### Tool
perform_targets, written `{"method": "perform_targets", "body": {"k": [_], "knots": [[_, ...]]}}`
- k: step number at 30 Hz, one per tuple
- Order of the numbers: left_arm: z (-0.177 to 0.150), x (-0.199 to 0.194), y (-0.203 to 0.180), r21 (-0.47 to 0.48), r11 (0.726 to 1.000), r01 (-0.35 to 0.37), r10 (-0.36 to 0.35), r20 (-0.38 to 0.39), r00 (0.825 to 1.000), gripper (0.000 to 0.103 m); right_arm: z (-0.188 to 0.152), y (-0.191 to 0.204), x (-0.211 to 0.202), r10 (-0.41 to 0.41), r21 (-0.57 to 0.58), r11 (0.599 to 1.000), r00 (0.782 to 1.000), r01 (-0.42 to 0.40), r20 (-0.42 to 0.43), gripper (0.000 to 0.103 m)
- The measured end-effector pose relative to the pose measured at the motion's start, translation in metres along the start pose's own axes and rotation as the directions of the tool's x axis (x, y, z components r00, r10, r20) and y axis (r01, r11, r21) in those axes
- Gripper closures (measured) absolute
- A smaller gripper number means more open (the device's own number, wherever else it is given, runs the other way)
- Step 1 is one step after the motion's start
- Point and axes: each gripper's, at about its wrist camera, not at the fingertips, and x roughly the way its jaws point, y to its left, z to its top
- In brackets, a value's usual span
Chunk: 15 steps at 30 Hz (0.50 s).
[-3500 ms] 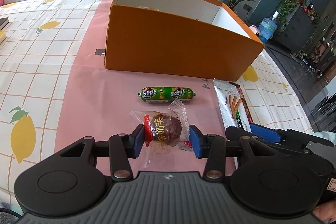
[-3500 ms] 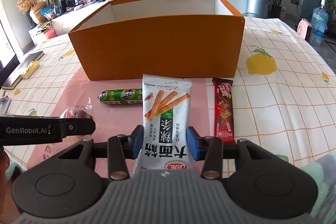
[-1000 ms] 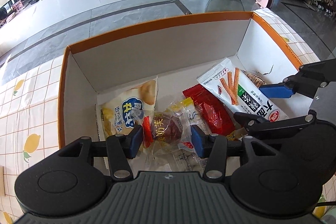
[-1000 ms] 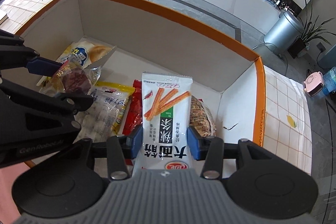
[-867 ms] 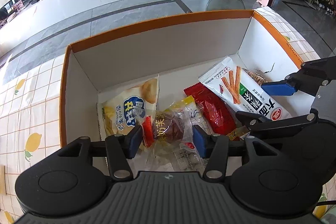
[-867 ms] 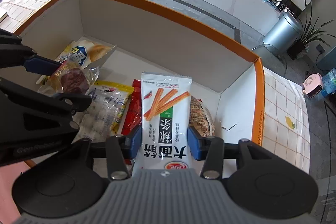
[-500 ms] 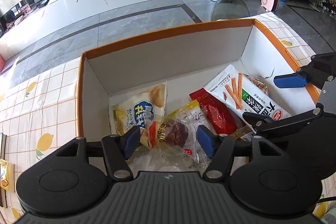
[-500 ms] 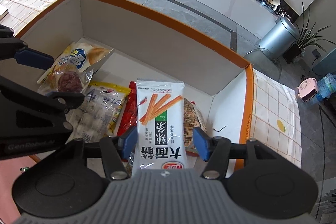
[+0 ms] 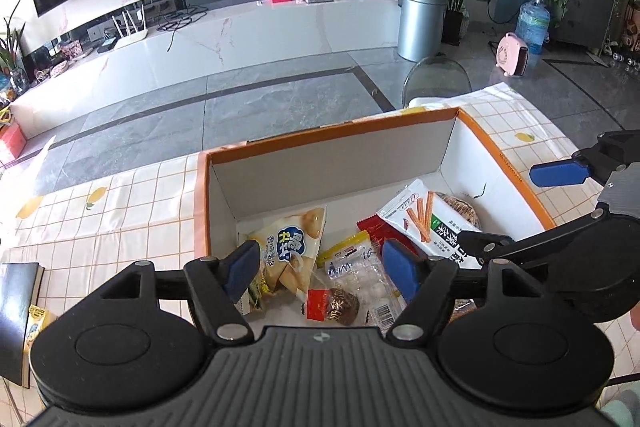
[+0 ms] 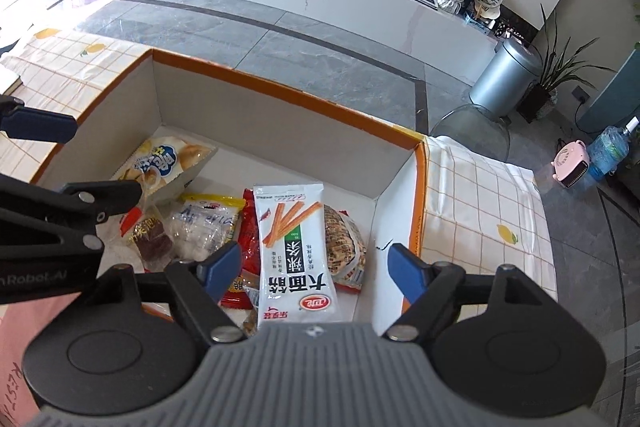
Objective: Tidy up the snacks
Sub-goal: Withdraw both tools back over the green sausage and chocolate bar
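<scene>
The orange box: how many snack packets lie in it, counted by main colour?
In the orange box, as far as shows:
White and green packet: 1
Pale yellow chip bag: 1
Red packet: 1
Clear wrappers: 3 (dark cake, white sweets, brown biscuits)
Total: 6

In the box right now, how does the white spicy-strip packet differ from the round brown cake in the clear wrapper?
The white spicy-strip packet is long, flat and opaque; the brown cake is small, rounded, visible through clear wrap. The packet lies over other snacks toward the box's right side; the cake sits toward the left. Both lie released, under open grippers.
</scene>
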Motion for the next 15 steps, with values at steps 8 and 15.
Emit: {"method": "perform_targets", "body": {"k": [8, 15], "knots": [[-0.017, -0.051, -0.009, -0.022, 1.0, 0.012, -0.009, 0.138, 0.99, 0.016, -0.026, -0.002, -0.054, 0.008, 0.112, 0.993, 0.991, -0.023, 0.134, 0.023], [-0.042, -0.082, -0.021, -0.015, 1.0, 0.012, -0.008, 0.202, 0.979, 0.014, -0.071, 0.002, -0.095, 0.013, 0.203, 0.977, 0.968, -0.065, 0.249, 0.017]]}}
